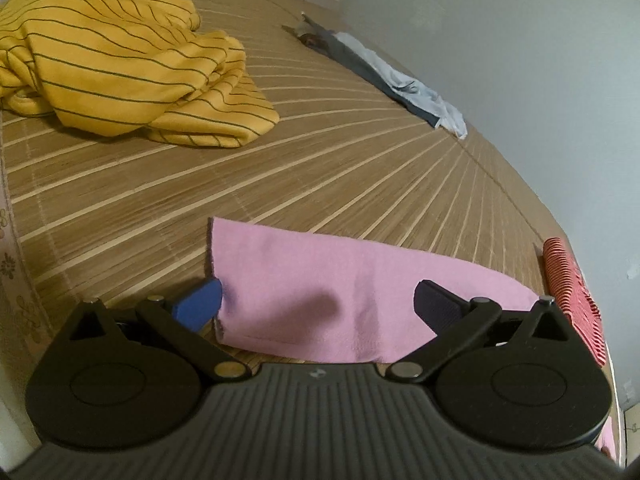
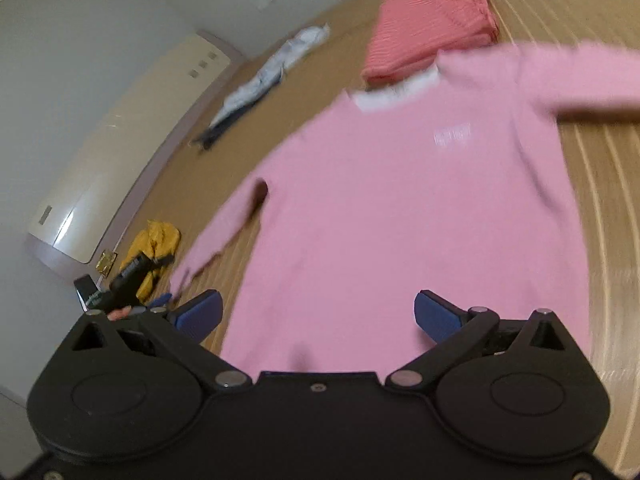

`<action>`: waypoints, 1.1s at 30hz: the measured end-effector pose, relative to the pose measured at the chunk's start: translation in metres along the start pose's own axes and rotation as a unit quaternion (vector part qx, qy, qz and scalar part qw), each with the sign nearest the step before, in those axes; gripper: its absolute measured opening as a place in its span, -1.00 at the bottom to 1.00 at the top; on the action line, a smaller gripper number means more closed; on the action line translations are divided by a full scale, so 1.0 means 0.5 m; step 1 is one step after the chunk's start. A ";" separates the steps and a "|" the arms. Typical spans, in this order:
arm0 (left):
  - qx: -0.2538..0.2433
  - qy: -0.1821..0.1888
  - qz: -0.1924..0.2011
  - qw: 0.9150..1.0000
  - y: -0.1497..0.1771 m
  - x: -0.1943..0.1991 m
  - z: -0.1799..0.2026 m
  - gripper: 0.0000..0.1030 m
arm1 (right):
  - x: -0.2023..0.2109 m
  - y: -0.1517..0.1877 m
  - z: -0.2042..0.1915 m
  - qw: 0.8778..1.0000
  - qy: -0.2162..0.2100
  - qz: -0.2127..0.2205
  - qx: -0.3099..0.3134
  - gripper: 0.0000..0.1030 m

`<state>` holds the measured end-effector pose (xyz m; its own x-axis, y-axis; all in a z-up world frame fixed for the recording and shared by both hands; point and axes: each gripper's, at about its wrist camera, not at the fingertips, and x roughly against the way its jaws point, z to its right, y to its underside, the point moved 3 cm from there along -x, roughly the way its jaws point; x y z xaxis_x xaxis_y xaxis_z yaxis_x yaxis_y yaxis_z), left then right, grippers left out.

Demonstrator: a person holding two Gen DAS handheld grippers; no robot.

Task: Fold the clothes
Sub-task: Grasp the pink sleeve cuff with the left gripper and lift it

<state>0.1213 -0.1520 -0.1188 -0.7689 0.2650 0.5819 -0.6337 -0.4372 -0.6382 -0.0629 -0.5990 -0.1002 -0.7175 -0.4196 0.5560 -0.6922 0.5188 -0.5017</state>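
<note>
Pink fabric fills the left wrist view: one sleeve of the pink top (image 1: 320,300) lies flat on the bamboo mat (image 1: 360,168), and the left gripper (image 1: 318,300) hovers over its cuff end with jaws wide apart, so the step in hand looks like taking the sleeve to fold it inward, with bare mat between it and the crumpled yellow striped garment (image 1: 120,64). From the right wrist, blurred by motion, the top (image 2: 400,220) is spread front-up with both sleeves out, the right gripper (image 2: 318,312) open above the hem, and the folded coral garment (image 2: 432,24) just beyond the collar limiting room that way.
</note>
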 end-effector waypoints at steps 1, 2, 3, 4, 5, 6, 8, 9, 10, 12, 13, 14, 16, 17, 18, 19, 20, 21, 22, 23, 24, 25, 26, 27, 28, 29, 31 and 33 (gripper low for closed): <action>0.000 0.002 0.000 1.000 0.000 0.000 -0.001 1.00 | -0.002 0.010 -0.004 1.000 -0.011 0.000 0.009 0.99; 0.000 0.004 -0.001 1.000 -0.001 0.001 -0.001 1.00 | -0.001 0.016 -0.013 1.000 -0.020 0.004 0.020 0.99; -0.003 0.004 -0.001 1.000 0.000 0.001 -0.001 0.99 | 0.000 0.019 -0.025 0.999 -0.023 0.012 0.033 0.99; -0.005 0.004 -0.002 1.000 -0.001 0.000 -0.001 0.99 | 0.004 0.022 -0.041 0.998 -0.023 0.024 0.052 0.99; -0.010 0.004 -0.002 1.000 -0.001 -0.001 0.000 0.99 | 0.011 0.023 -0.057 0.996 -0.026 0.039 0.072 0.99; -0.015 0.003 -0.003 1.000 0.000 -0.001 0.001 0.97 | 0.008 0.020 -0.071 0.994 -0.031 0.054 0.088 0.99; -0.025 -0.005 -0.002 1.000 0.001 -0.002 0.002 0.83 | -0.009 0.010 -0.096 0.990 -0.047 0.090 0.099 0.99; -0.031 -0.010 -0.001 0.999 0.001 -0.002 0.002 0.67 | -0.009 0.009 -0.098 0.988 -0.059 0.110 0.092 0.99; -0.035 -0.016 0.000 0.999 0.001 -0.003 0.003 0.54 | -0.005 0.013 -0.094 0.985 -0.074 0.134 0.075 0.99; -0.043 -0.023 0.003 0.999 0.003 -0.003 0.003 0.47 | -0.002 0.013 -0.097 0.980 -0.105 0.159 0.054 0.99; -0.046 -0.026 0.005 0.999 0.004 -0.004 0.003 0.32 | 0.000 0.013 -0.096 0.977 -0.122 0.168 0.049 0.99; -0.051 -0.033 0.007 0.998 0.004 -0.005 0.003 0.20 | 0.008 0.016 -0.097 0.972 -0.135 0.182 0.055 0.99; -0.060 -0.048 0.008 0.997 0.003 -0.006 0.001 -0.41 | 0.026 0.027 -0.109 0.958 -0.149 0.230 0.087 0.99; -0.062 -0.051 0.008 0.997 0.003 -0.007 0.000 -0.52 | 0.034 0.034 -0.115 0.949 -0.155 0.253 0.105 0.99; -0.060 -0.049 0.007 0.997 0.003 -0.007 -0.001 -0.69 | 0.038 0.043 -0.125 0.942 -0.152 0.268 0.133 0.99; -0.057 -0.046 0.007 0.997 0.002 -0.006 -0.001 -0.75 | 0.040 0.053 -0.137 0.935 -0.149 0.275 0.167 0.99; -0.054 -0.036 0.008 0.998 0.002 -0.003 0.002 -0.78 | 0.038 0.062 -0.149 0.931 -0.145 0.270 0.196 0.99; -0.056 -0.025 0.013 0.998 0.000 0.002 0.009 -0.80 | 0.033 0.070 -0.159 0.931 -0.140 0.257 0.218 0.99; -0.064 -0.017 0.019 0.998 0.000 0.011 0.021 -0.80 | 0.027 0.074 -0.168 0.932 -0.139 0.244 0.230 0.99; -0.077 -0.008 0.029 0.997 0.000 0.022 0.038 -0.81 | 0.022 0.078 -0.174 0.933 -0.140 0.235 0.235 0.99; -0.090 0.002 0.038 0.995 0.000 0.032 0.055 -0.81 | 0.017 0.082 -0.179 0.934 -0.140 0.227 0.239 0.99; -0.101 0.014 0.046 0.994 0.002 0.041 0.072 -0.82 | 0.014 0.085 -0.179 0.935 -0.139 0.224 0.236 0.99; -0.105 0.033 0.050 0.993 0.003 0.048 0.090 -0.82 | 0.011 0.085 -0.177 0.938 -0.140 0.220 0.227 0.99; -0.104 0.058 0.050 0.992 0.007 0.054 0.108 -0.82 | 0.010 0.083 -0.177 0.941 -0.146 0.213 0.218 0.99; -0.103 0.084 0.051 0.990 0.012 0.061 0.126 -0.82 | 0.006 0.079 -0.172 0.945 -0.154 0.204 0.204 0.99; -0.107 0.107 0.050 0.987 0.019 0.065 0.149 -0.82 | 0.002 0.075 -0.164 0.949 -0.157 0.198 0.191 0.99; -0.133 0.143 0.046 0.980 0.041 0.070 0.203 -0.82 | 0.003 0.067 -0.150 0.955 -0.158 0.184 0.171 0.99; -0.157 0.176 0.033 0.971 0.068 0.072 0.255 -0.82 | 0.005 0.061 -0.137 0.960 -0.141 0.179 0.161 0.99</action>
<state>0.0829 -0.2668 -0.0554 -0.7552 0.5463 0.3623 -0.5352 -0.1946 -0.8220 -0.0806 -0.5331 -0.0688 -0.8749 -0.4666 0.1301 -0.3525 0.4289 -0.8318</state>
